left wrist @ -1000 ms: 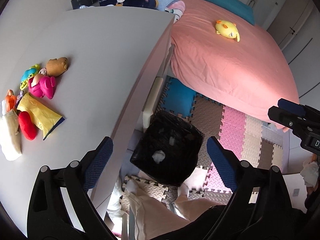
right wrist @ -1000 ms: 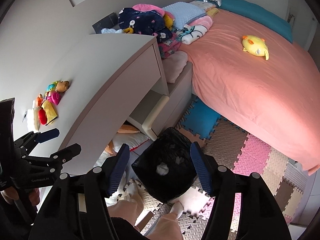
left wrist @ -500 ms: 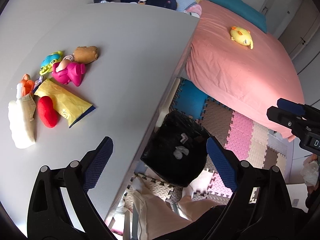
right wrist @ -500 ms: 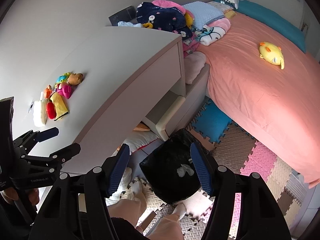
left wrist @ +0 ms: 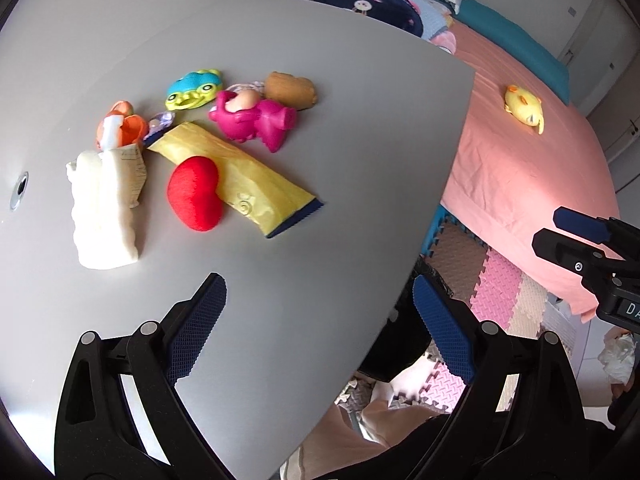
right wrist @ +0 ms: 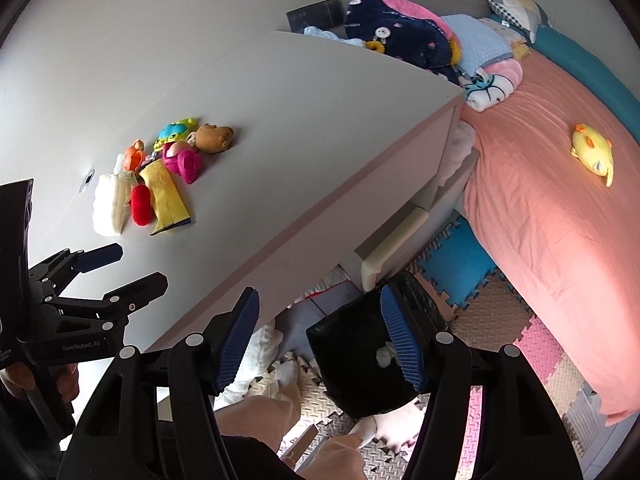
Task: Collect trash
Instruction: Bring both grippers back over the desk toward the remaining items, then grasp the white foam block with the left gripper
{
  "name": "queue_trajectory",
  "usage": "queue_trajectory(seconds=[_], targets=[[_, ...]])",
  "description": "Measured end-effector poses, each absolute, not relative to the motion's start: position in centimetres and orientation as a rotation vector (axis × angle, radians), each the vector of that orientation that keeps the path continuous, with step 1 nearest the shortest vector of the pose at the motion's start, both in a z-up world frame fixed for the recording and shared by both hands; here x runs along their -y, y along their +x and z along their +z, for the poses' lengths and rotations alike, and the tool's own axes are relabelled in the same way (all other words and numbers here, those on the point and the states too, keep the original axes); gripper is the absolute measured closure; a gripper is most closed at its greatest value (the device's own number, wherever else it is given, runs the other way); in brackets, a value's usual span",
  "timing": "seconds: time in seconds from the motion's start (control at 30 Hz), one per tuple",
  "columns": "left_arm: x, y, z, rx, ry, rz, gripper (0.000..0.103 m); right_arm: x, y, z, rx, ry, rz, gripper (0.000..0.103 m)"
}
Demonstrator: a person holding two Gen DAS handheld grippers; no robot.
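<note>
Two grippers over a bedroom scene, both spread wide with nothing between the blue pads: left gripper [left wrist: 320, 320] above the near edge of a grey desk [left wrist: 340, 160], right gripper [right wrist: 320, 340] off the desk's edge, above the floor. Directly under the right gripper, on the foam floor mats [right wrist: 500, 312], a black bin [right wrist: 360, 364] with a white crumpled scrap [right wrist: 383, 356] lying inside. Farther along the desktop, a cluster of clutter: white crumpled paper [left wrist: 104, 208], touching a red heart-shaped plush [left wrist: 196, 194] that overlaps a yellow wrapper [left wrist: 252, 180]. Just behind, a magenta toy [left wrist: 256, 120], a blue-green frog toy [left wrist: 194, 90], a brown bear toy [left wrist: 290, 90] and an orange toy [left wrist: 120, 124]. Beyond the desk, a pink bed [right wrist: 540, 200] with a yellow chick plush [right wrist: 592, 152] on top, and folded blankets [right wrist: 404, 36] piled at the head.
</note>
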State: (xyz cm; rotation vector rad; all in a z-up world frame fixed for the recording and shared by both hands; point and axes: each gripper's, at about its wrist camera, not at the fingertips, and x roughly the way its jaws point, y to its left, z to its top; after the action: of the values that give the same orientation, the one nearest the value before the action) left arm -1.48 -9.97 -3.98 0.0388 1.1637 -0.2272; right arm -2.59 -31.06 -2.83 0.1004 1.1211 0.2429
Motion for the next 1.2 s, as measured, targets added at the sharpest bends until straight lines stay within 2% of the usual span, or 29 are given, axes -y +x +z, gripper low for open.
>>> queue_trajectory(seconds=[0.5,0.9,0.97,1.03,1.13,1.2], targets=[[1.8,0.6,-3.5,-1.127,0.009,-0.076,0.011,23.8,0.3,-2.5,-1.123,0.053,0.369,0.039],[-2.2,3.6,-5.4,-1.104,0.048,0.005,0.012,19.1,1.9,-2.7,-1.137,0.004,0.420,0.039],[-2.5,3.9,-5.7,-1.111,0.052,0.002,0.023,18.6,2.2,-2.6,-1.134,-0.002,0.430,0.039],[-3.0,4.1,-6.1,-1.127,0.034,-0.010,0.038,17.9,2.4,-2.5,-1.131,-0.008,0.442,0.039],[-4.0,4.4,-6.5,-1.140,-0.003,-0.015,0.052,16.6,2.8,-2.5,-1.133,-0.019,0.461,0.039],[-4.5,4.4,-6.5,-1.142,-0.030,-0.029,0.057,15.8,3.0,-2.6,-1.135,-0.029,0.473,0.039]])
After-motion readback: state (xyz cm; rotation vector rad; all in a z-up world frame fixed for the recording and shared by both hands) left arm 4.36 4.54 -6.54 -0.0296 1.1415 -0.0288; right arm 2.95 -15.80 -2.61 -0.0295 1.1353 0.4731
